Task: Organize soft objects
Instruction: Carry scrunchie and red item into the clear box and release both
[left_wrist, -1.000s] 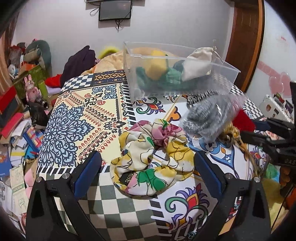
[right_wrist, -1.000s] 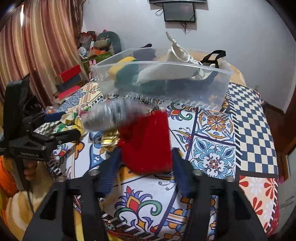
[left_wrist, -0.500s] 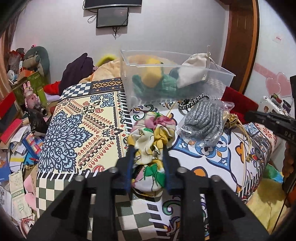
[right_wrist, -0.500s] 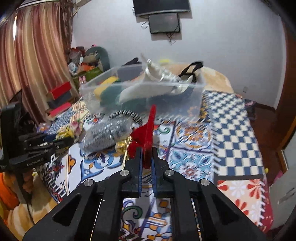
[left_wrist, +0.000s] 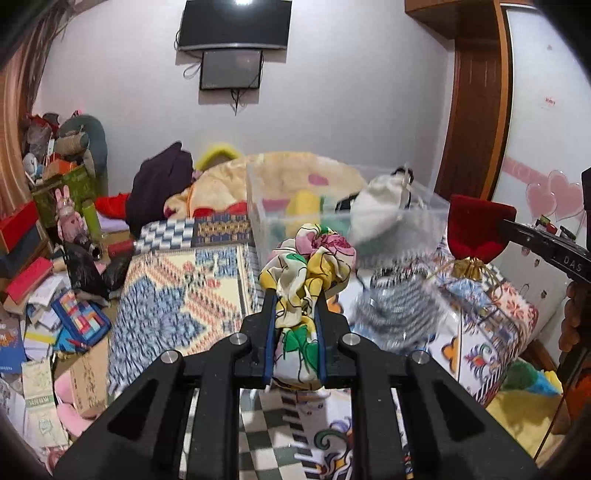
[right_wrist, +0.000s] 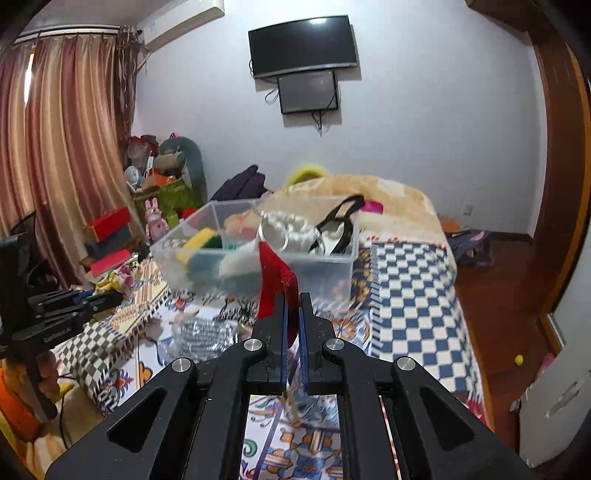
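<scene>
left tongs clamped on crumpled floral fabric scrunchie, lifted above bed; right tongs clamped on red velvet pouch, both near clear plastic bin of soft items.

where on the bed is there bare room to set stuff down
Free: blue checkered bedspread right of the clear bin, and the patterned stretch left of it. Crowded: in front of the bin around the grey bagged item, and inside the bin.

Home bedroom: bed, wall television
</scene>
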